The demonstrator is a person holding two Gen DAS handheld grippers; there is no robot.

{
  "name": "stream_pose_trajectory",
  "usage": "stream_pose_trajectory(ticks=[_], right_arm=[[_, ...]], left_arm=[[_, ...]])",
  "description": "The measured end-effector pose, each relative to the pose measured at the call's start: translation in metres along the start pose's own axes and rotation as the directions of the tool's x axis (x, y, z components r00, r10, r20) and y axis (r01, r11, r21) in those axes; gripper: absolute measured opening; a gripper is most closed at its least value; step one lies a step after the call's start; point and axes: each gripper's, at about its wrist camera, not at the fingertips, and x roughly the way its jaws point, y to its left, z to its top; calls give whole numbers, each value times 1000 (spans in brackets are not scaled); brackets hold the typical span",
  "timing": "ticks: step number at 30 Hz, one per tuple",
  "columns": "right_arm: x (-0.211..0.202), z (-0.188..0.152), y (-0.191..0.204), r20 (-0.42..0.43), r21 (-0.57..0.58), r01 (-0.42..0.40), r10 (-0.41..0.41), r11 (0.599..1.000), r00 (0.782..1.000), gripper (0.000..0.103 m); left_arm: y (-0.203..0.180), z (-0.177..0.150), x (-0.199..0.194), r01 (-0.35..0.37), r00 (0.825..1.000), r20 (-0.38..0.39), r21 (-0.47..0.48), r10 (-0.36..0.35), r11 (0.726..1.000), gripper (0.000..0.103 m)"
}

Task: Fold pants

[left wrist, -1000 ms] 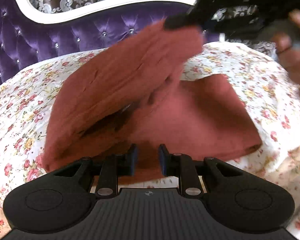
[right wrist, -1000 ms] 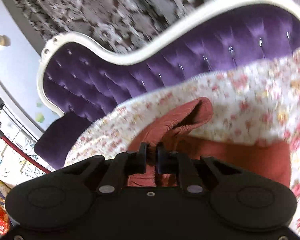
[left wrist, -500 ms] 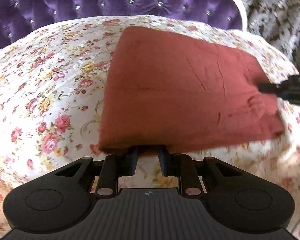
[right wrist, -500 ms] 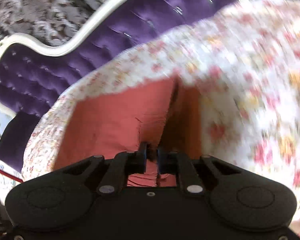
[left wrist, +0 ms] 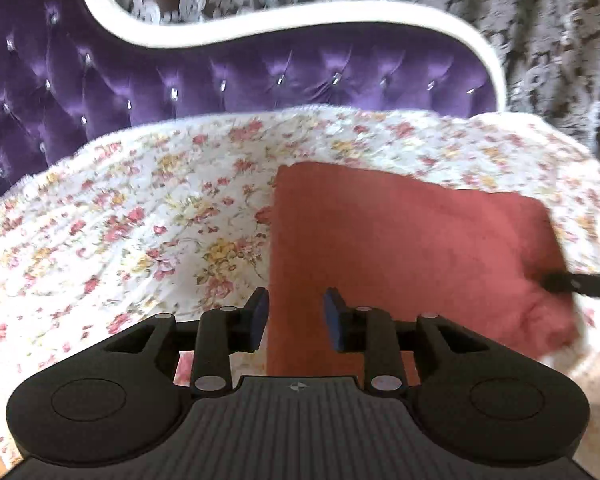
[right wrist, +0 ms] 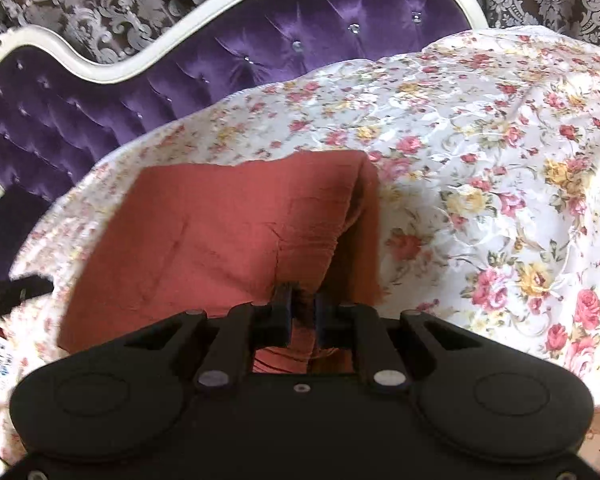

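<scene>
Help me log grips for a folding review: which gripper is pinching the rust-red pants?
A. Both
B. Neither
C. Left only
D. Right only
D: the right gripper is shut on a raised fold of the pants, while the left gripper stands open over them.

Floral quilted bedspread [left wrist: 148, 216] spread ahead of and below the gripper, purple tufted headboard [left wrist: 260, 76] with a curved white frame beyond it, grey damask curtain [left wrist: 548, 40] behind, soft daylight on the fabric

Folded rust-red pants [left wrist: 400, 248] lie on the floral bedspread [left wrist: 120, 220].
</scene>
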Motion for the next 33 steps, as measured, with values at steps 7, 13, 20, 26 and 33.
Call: stream_pose_trajectory(ticks=[7, 13, 20, 26, 33], right_arm=[[-7, 3, 7, -19, -56, 8, -9, 998, 1000, 20], [-25, 16, 22, 114, -81, 147, -137, 986, 984, 30], [-8, 36, 41, 178, -168, 149, -119, 975, 977, 30], [46, 22, 31, 60, -244, 266, -260, 933, 964, 24], [39, 17, 11, 75, -186, 242, -232, 952, 970, 12]], left_arm=[[-7, -15, 45, -41, 990, -128, 78, 51, 996, 28], [12, 18, 28, 21, 997, -77, 28, -19, 999, 29], [-2, 73, 67, -50, 997, -65, 16, 51, 999, 29], [-2, 91, 112, -70, 987, -147, -28, 65, 997, 29], [-11, 91, 133, -92, 981, -168, 33, 97, 995, 29]])
